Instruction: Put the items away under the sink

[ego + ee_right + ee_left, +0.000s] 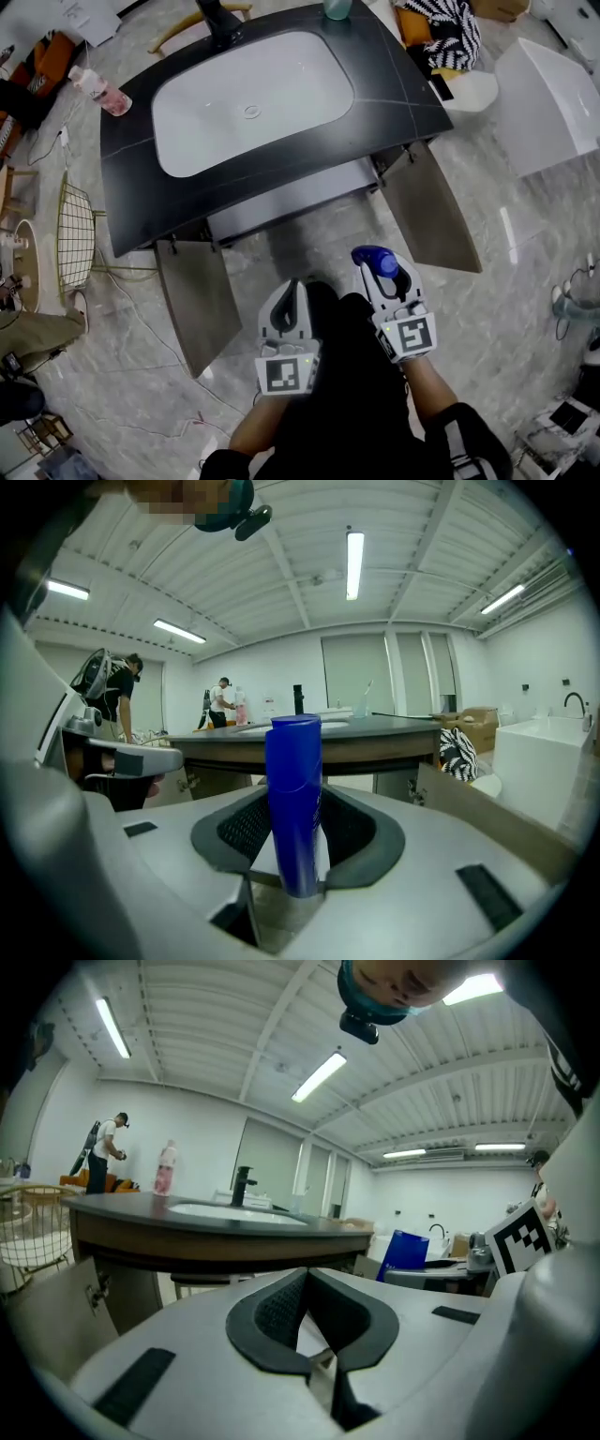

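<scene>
Head view: blue bottle in my right gripper, low in front of the open cupboard under the sink.

I have the right gripper pinching the bottle by its lower part, so most of it stands clear above the jaws and should set down upright. The left gripper sits just beside it with its jaws pressed together on nothing; I read it as kept spare, out of the bottle's way. Both doors, left and right, stand swung wide, leaving the cupboard under the sink open towards me. A pink bottle stands at the counter's far corner, which I take as another item to stow.
</scene>
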`<state>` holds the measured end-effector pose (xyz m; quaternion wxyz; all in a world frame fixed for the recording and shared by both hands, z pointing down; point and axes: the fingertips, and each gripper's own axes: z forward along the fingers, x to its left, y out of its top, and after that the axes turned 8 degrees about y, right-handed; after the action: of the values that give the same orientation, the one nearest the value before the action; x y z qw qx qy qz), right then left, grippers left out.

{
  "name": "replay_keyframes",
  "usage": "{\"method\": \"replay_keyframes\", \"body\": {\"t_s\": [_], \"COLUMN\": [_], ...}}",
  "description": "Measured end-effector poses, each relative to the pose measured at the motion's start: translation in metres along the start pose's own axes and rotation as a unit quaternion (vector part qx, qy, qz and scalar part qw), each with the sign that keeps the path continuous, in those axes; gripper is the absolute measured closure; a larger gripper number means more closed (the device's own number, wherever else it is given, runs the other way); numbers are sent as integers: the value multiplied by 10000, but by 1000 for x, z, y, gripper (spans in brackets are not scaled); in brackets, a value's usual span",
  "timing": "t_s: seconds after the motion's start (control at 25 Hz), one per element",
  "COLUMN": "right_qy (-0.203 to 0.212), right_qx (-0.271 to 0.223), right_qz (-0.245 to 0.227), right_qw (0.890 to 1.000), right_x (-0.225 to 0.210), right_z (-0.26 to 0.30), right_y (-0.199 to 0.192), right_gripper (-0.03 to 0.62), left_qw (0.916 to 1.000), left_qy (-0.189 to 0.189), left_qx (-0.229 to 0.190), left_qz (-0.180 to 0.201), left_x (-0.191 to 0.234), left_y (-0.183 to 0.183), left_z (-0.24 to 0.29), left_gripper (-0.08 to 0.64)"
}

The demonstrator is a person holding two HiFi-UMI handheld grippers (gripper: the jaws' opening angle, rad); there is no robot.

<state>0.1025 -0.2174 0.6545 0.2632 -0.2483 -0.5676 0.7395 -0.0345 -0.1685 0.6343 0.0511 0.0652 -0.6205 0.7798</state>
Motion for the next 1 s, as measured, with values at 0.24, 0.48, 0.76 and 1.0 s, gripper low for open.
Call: {"method": "replay_keyframes", "body": {"t_s": [0.24, 0.48, 0.76, 1.0], "right_qy": [-16, -29, -10, -41], "right_qx": [-168, -277, -199, -207], "right_qz": [-37, -105, -161, -336], "right_qw": [9999, 9996, 9997, 9992], "right_x": [-25, -39, -50, -74], "right_z": [54, 86, 113, 161], "right_y": [-90, -158, -183, -204], "right_gripper": [440, 440, 440, 440], "left_qw": [9998, 9980, 9978, 9973], "left_qy": [-26, -162, -246, -314], "left_qx": [-185, -590, -613, -640], "left_qz": [72, 135, 73, 183], "left_x": [27, 41, 42, 44], "left_y": [-83, -128, -138, -138], "left_z": [52, 71, 74, 88], "left_gripper": [545, 545, 545, 545]}}
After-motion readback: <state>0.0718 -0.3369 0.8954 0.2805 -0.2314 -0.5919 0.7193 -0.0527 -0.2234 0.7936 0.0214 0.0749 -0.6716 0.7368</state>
